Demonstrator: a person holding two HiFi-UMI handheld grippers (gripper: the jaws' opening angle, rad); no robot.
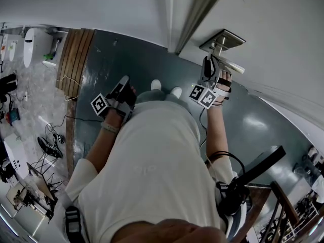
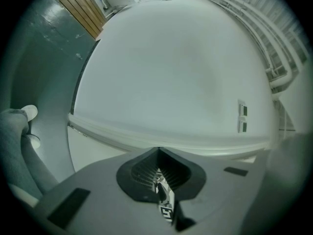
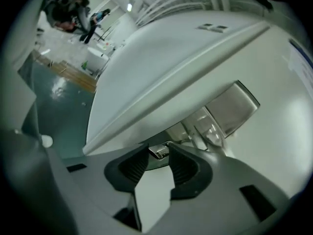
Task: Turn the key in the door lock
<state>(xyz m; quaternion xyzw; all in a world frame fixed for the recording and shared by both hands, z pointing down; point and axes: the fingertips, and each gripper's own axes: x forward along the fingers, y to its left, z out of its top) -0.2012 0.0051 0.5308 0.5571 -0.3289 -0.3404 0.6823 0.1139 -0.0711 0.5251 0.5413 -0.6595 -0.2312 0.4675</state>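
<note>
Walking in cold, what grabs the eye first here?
The right gripper reaches up to the silver door handle at upper right, its jaws pinching a small metal key. The left gripper hangs shut and empty at the person's side, over the dark green floor.

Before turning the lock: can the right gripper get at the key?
Likely yes: the right gripper is at the key beside the handle, with its jaws seemingly closed on the key and nothing in the way.

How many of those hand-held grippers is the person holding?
2. The left hand-held gripper is low by the person's side, jaws shut on nothing; the right hand-held gripper is at the door handle, jaws on the key.
</note>
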